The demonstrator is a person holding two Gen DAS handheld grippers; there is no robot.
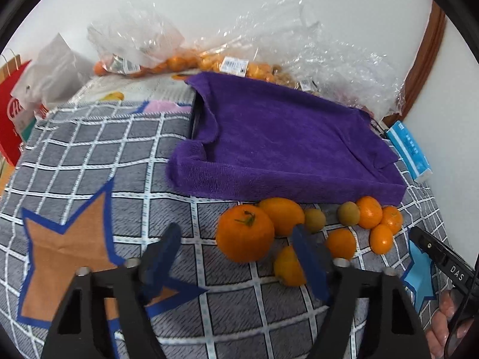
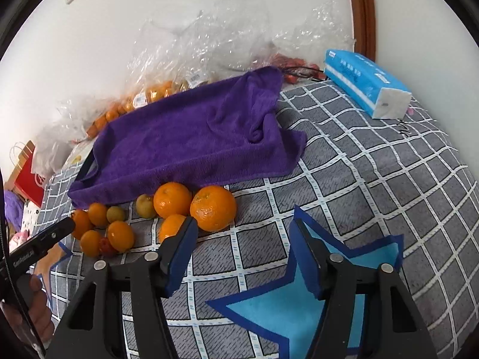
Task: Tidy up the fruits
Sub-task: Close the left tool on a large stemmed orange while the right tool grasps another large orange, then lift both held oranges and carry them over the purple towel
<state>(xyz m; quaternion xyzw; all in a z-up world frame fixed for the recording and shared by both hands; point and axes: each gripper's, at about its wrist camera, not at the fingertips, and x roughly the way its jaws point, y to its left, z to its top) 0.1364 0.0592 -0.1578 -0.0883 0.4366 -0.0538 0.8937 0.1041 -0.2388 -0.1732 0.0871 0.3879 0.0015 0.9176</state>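
Loose fruit lies on the grey checked cloth (image 1: 89,155) in front of a purple towel (image 1: 278,137). A large orange (image 1: 245,233) sits nearest my left gripper (image 1: 239,245), with a second orange (image 1: 283,215), several small oranges (image 1: 369,211) and two greenish fruits (image 1: 348,213) beside it. The left gripper is open and empty, just short of the large orange. In the right wrist view the same pile shows: two big oranges (image 2: 213,208), small oranges (image 2: 120,235), green fruits (image 2: 145,206) and a small red fruit (image 2: 106,246). My right gripper (image 2: 244,240) is open and empty, to the right of the pile.
The towel (image 2: 191,140) covers a flat raised thing. Clear plastic bags of oranges (image 1: 209,59) lie along the wall behind. A blue tissue pack (image 2: 363,82) lies at the right. An orange star patch (image 1: 69,254) and a blue star patch (image 2: 299,305) mark the cloth. A red bag (image 1: 12,113) stands left.
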